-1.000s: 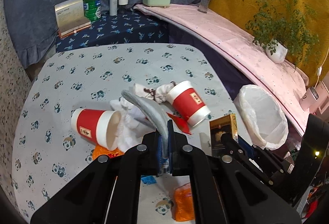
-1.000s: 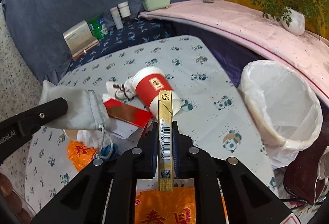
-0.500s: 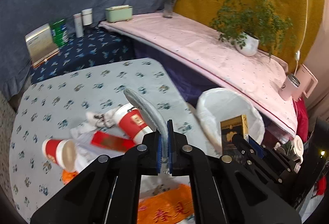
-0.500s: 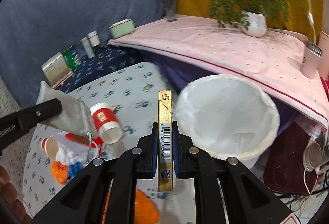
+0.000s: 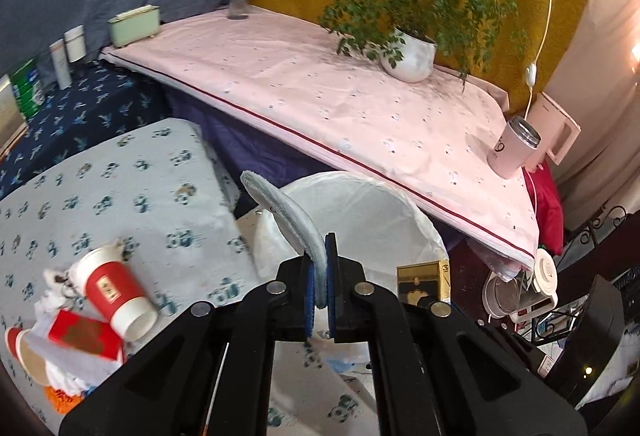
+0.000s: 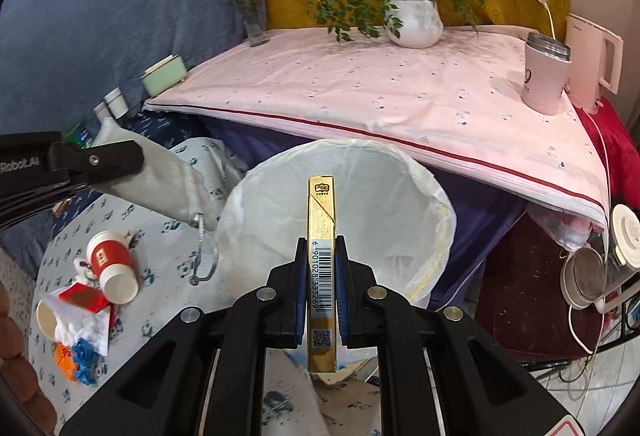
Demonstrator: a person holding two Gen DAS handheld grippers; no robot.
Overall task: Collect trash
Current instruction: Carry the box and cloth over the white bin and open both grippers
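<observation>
Gold box (image 6: 321,268) hides part of bin (image 6: 400,171).

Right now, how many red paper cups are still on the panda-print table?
2. One red cup lies on its side, mouth toward the camera, beside the crumpled tissue. The other cup lies at the left end of the trash pile, partly under white paper. More may be hidden.

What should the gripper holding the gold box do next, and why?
Probably open and drop it. The right gripper is shut on the gold box, which already sits in front of the open mouth of the white-lined bin, so letting go should land it inside.
</observation>
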